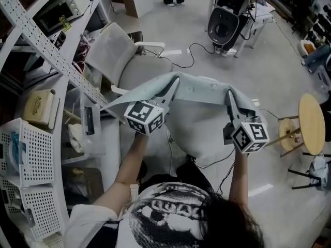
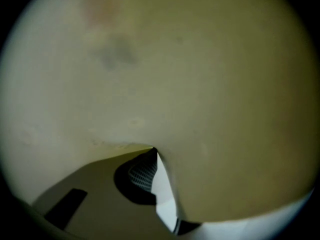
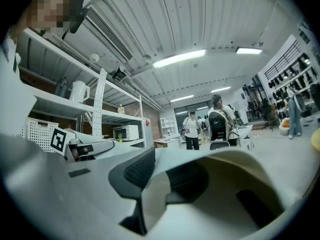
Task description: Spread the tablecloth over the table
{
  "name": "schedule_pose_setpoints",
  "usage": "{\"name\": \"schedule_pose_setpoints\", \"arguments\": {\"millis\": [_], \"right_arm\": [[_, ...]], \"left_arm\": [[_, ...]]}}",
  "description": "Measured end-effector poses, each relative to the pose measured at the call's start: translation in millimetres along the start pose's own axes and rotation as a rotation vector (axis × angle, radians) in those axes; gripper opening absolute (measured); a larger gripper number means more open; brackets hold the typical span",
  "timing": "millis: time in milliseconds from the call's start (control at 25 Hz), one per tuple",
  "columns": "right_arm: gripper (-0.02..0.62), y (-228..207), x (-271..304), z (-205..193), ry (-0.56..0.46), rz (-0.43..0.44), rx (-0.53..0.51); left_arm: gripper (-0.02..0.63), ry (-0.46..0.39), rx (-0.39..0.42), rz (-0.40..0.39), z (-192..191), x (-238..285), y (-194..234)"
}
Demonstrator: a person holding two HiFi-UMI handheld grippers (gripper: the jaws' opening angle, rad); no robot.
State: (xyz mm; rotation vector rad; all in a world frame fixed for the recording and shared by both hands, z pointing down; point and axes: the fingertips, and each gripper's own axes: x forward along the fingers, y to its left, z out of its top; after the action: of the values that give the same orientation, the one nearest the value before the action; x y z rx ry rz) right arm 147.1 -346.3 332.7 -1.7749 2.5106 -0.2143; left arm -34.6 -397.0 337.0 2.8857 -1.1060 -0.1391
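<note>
A pale blue-white tablecloth (image 1: 201, 94) hangs in the air in front of the person, stretched between both grippers along its top edge. My left gripper (image 1: 175, 82) pinches the cloth's left end, and my right gripper (image 1: 228, 94) pinches the right end. In the left gripper view the tablecloth (image 2: 175, 74) covers nearly the whole lens. Only one dark pad (image 2: 139, 176) of the left gripper (image 2: 155, 156) shows there. In the right gripper view a fold of the tablecloth (image 3: 235, 159) lies between the ribbed pads (image 3: 137, 171) of the right gripper (image 3: 160, 179) and drapes over the right jaw.
A white office chair (image 1: 129, 61) stands just behind the cloth. Metal shelving (image 1: 46, 50) with a microwave (image 1: 62, 6) and perforated baskets (image 1: 26, 154) lines the left side. A small round wooden table (image 1: 312, 123) stands at the right. Cables (image 1: 196, 50) cross the floor. People (image 3: 191, 129) stand far off.
</note>
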Motion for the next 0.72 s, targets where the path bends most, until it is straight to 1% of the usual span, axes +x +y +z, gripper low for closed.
{"name": "schedule_pose_setpoints", "arguments": {"millis": [120,280,400,720], "right_arm": [[0.063,-27,29,12,0.005,0.031,0.006],[0.064,-62,65,36,-0.014,0.064,0.008],[0.064,-87,91,57,-0.037,0.081,0.000],[0.066,-135,157,122,-0.123,0.128,-0.070]], "left_arm": [[0.051,-0.015,-0.011,0.016,7,33,14],[0.052,-0.035,0.018,0.026,27,82,31],[0.052,-0.051,0.048,0.030,51,118,40],[0.052,-0.104,0.061,0.034,108,199,73]]}}
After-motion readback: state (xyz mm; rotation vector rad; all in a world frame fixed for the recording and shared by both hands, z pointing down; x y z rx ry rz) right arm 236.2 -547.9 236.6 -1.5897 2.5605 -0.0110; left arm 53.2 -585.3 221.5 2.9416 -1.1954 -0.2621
